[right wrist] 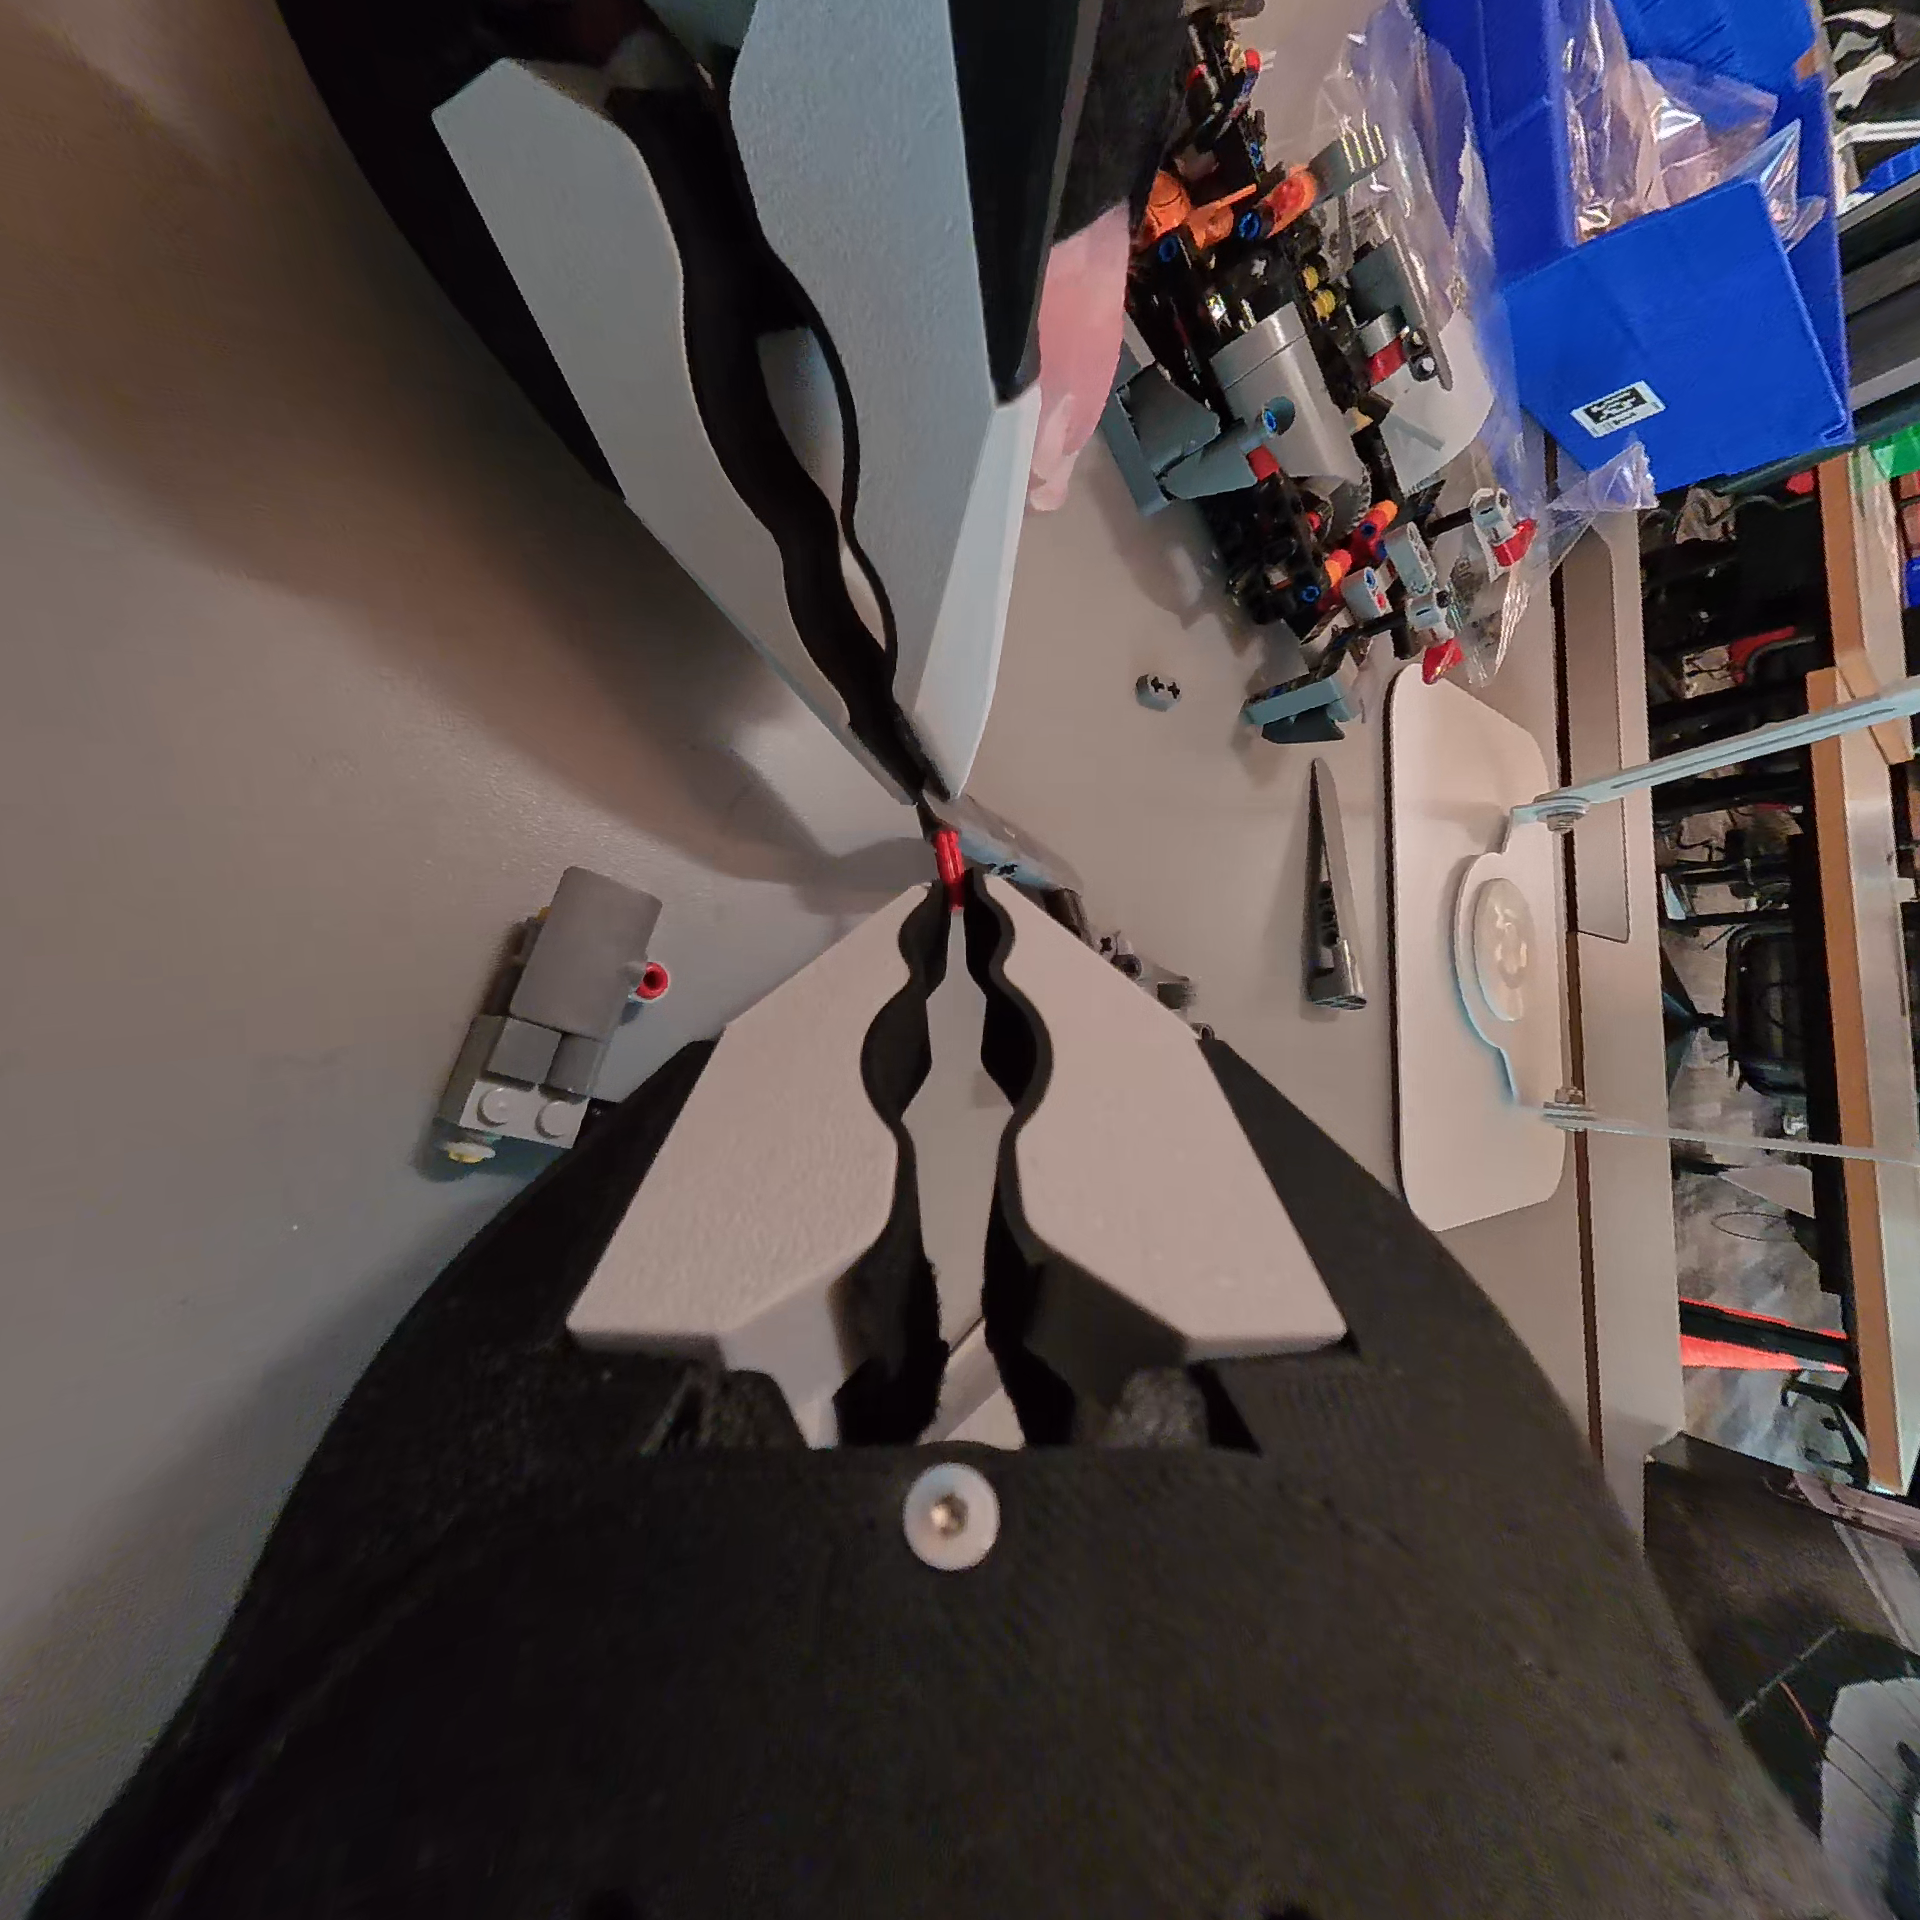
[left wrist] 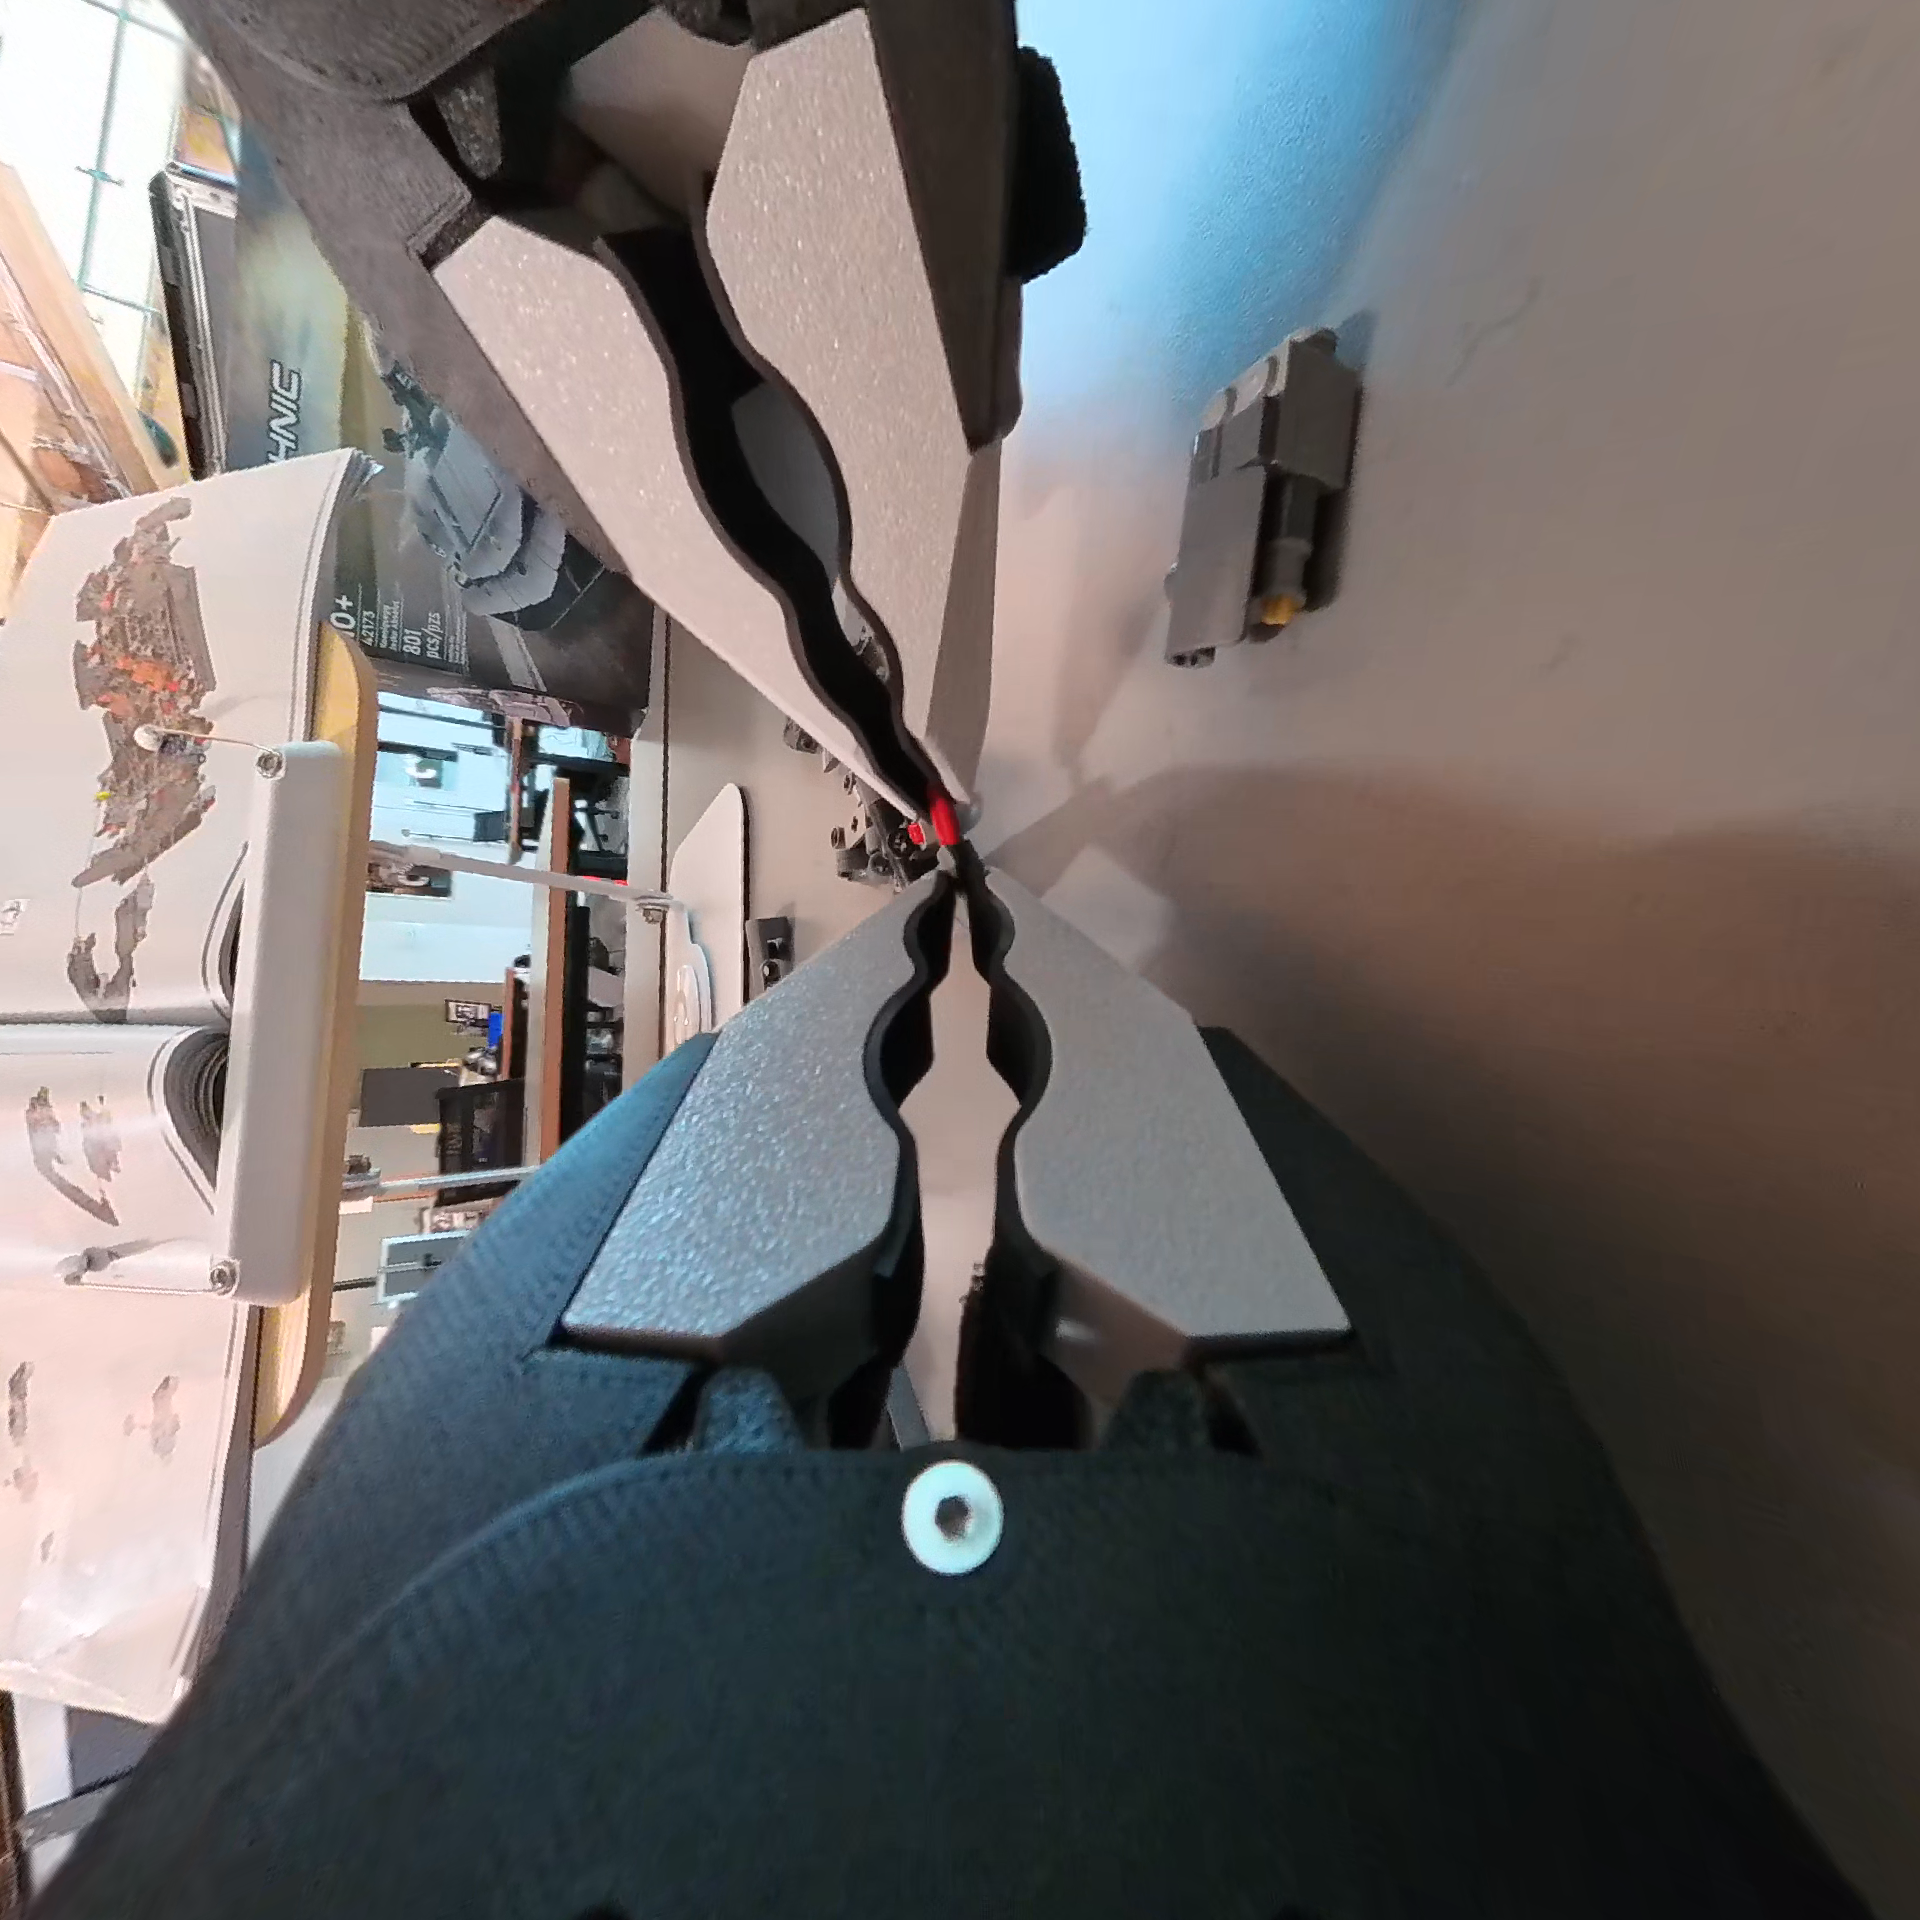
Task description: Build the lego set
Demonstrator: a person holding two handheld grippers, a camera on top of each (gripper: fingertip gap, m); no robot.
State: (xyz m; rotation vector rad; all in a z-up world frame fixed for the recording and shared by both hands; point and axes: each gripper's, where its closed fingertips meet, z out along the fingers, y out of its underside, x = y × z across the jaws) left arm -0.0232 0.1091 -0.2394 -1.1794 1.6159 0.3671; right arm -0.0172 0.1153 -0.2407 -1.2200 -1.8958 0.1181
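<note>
Our two claws meet tip to tip over the table (right wrist: 312,520). The right gripper (right wrist: 951,894) is clamped on a red pin (right wrist: 945,854). The left gripper (left wrist: 961,883) pinches a black pin (left wrist: 968,864) joined end to end with the red one. A grey block (right wrist: 561,1039) lies just beside us; a brick model (right wrist: 1351,436) sits toward the far edge.

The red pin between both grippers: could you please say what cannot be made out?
Left wrist view: the red pin, far end covered by the right gripper, blurred.
Right wrist view: its black end, hidden inside the left gripper.
Both views: too small to tell one part from two.
</note>
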